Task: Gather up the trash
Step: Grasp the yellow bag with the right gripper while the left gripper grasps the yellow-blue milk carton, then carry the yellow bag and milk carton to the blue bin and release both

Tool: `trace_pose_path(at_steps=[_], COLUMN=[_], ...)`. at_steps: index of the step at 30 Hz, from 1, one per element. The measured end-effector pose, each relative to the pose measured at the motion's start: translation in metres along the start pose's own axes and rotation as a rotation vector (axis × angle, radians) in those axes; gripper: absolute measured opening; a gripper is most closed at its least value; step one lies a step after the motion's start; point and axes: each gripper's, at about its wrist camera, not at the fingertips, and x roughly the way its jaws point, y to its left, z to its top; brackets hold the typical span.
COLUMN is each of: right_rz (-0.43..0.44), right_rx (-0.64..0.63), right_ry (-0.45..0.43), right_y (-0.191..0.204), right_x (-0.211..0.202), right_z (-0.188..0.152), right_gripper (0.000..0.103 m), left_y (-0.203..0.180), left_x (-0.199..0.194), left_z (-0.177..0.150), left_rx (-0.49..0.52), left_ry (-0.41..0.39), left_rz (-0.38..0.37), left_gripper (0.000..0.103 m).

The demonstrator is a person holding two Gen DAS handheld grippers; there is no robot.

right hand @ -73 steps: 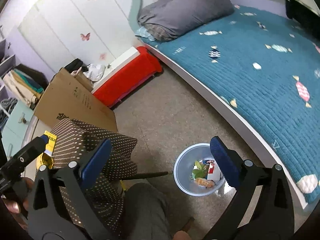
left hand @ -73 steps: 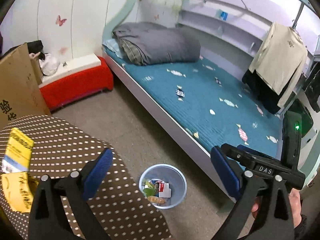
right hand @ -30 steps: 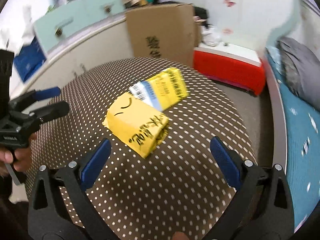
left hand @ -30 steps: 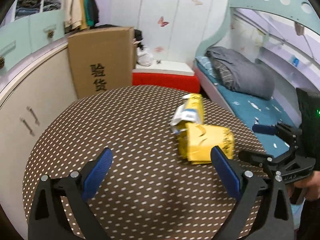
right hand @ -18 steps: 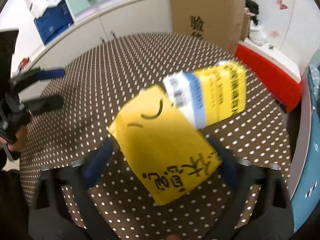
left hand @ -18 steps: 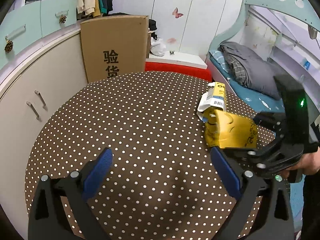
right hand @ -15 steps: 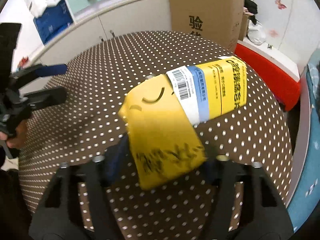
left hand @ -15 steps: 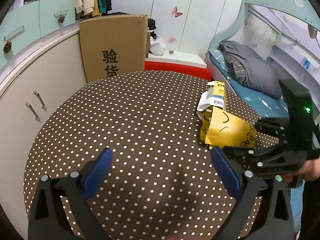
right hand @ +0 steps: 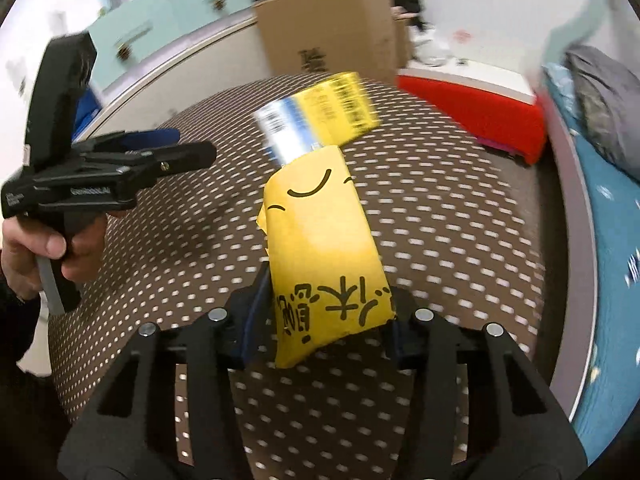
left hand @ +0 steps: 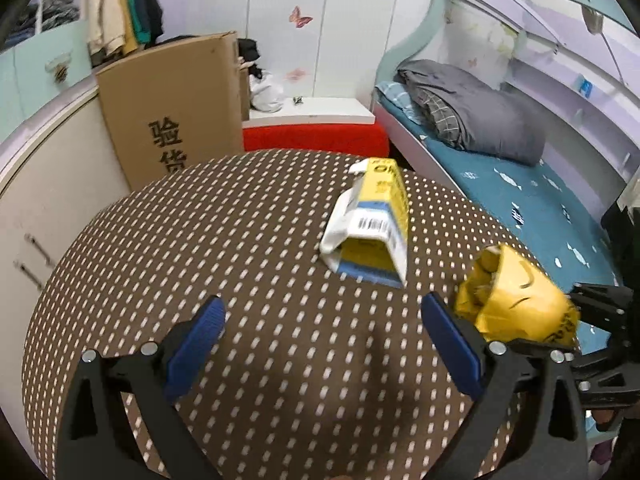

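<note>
A crumpled yellow packet (right hand: 320, 240) with a smile mark and black characters is between the pads of my right gripper (right hand: 328, 280). The jaws are closing and press its lower end. In the left wrist view the packet (left hand: 516, 304) hangs at the right in that gripper (left hand: 560, 320), clear of the brown dotted table (left hand: 200, 260). A yellow carton (left hand: 372, 232) with a blue and white label lies flattened on the table, just beyond the packet (right hand: 320, 120). My left gripper (left hand: 324, 320) stands open over the table, short of the carton, with nothing between its fingers.
A large cardboard box (left hand: 172, 108) stands behind the table against a cream cabinet (left hand: 40, 200). A red bench (left hand: 312, 138) with a white top sits beyond it. The bed (left hand: 500, 176) with a grey duvet runs along the right. A hand (right hand: 36, 244) holds the left gripper.
The right gripper's jaws have come in onto the yellow packet and lifted it away from the carton. The left gripper has moved closer to the carton and stays open.
</note>
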Motion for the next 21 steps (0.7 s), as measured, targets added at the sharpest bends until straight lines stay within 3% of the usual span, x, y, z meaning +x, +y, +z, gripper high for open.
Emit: trace_pose_path(at_steps=[5, 13, 14, 15, 16, 17, 21], right_rz=[-0.036, -0.048, -0.047, -0.048, -0.052, -0.059, -0.072], right_rx=[0.103, 0.187, 0.193, 0.197, 0.201, 0.203, 0.217], right_ry=[-0.081, -0.145, -0.151, -0.155, -0.158, -0.161, -0.177], right_y=[-0.027, -0.042, -0.044, -0.046, -0.047, -0.049, -0.054], right_x=[-0.014, -0.03, -0.031, -0.032, -0.033, -0.037, -0.048], right_z=[0.003, 0.002, 0.001, 0.001, 0.002, 0.002, -0.002], right_gripper=[0.047, 0.047, 0.047, 0.047, 0.047, 0.047, 0.047], left_y=[-0.011, -0.023, -0.024, -0.026, -0.029, -0.031, -0.037], left_x=[0.028, 0.062, 0.065, 0.068, 0.074, 0.077, 0.068], left_z=[0.021, 0.046, 0.047, 0.048, 0.047, 0.046, 0.04], left_rx=[0.019, 0.046, 0.049, 0.053, 0.061, 0.062, 0.062], left_ry=[0.011, 0.038, 0.044, 0.051, 0.085, 0.11, 0.109], left_rz=[0.005, -0.046, -0.056, -0.067, -0.092, -0.115, -0.137], left_gripper=[0.096, 0.096, 0.093, 0.084, 0.056, 0.051, 0.049])
